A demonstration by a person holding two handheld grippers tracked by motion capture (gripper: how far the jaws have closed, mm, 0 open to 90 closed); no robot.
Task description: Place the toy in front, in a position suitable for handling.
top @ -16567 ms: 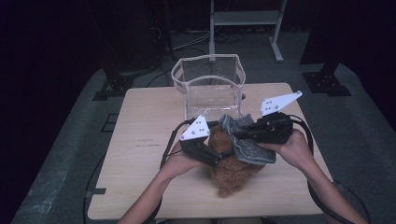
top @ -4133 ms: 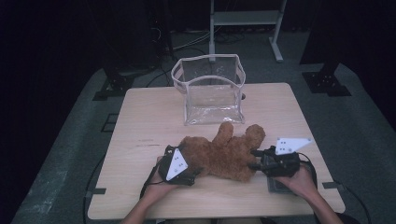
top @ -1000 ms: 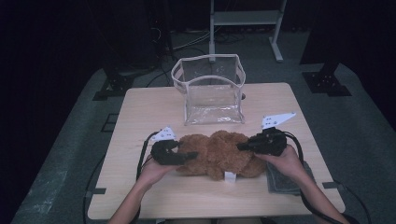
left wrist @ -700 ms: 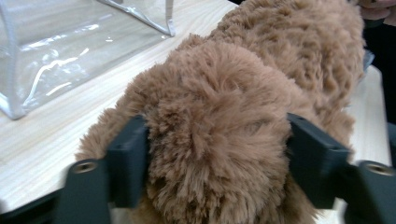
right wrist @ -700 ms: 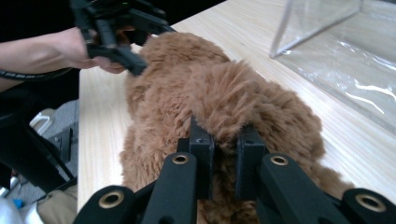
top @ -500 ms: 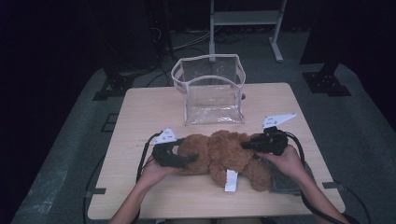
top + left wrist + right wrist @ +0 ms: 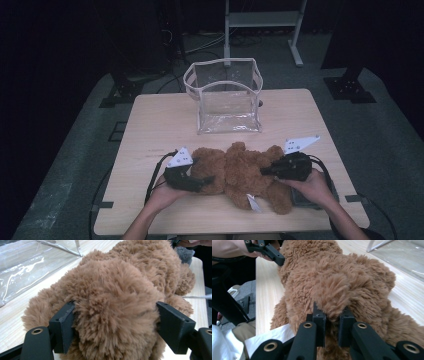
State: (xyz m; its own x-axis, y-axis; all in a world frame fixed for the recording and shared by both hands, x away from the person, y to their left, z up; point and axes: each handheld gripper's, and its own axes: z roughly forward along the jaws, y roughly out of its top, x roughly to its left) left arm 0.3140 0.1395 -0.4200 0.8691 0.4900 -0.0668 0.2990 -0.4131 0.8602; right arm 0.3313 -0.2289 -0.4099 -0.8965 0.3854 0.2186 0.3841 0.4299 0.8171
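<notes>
The brown plush bear (image 7: 240, 172) lies on the near half of the desk (image 7: 160, 125), in front of the clear bag (image 7: 225, 97). The right hand-held gripper (image 7: 331, 326) pinches only a tuft of fur, which may slip on lifting. The left hand-held gripper (image 7: 115, 327), jaws just closing, straddles a fat limb and may lose it.

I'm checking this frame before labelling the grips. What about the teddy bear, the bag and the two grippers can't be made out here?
- Teddy bear: its face; high view, it lies turned away in blurred fur.
- White tag: any print; high view, too small.
- Left gripper: whether its pads press; left gripper view, fur covers them.
- Right gripper: its fingertips; right gripper view, buried in fur.
- Clear bag: whether anything lies inside; high view, glare.
</notes>
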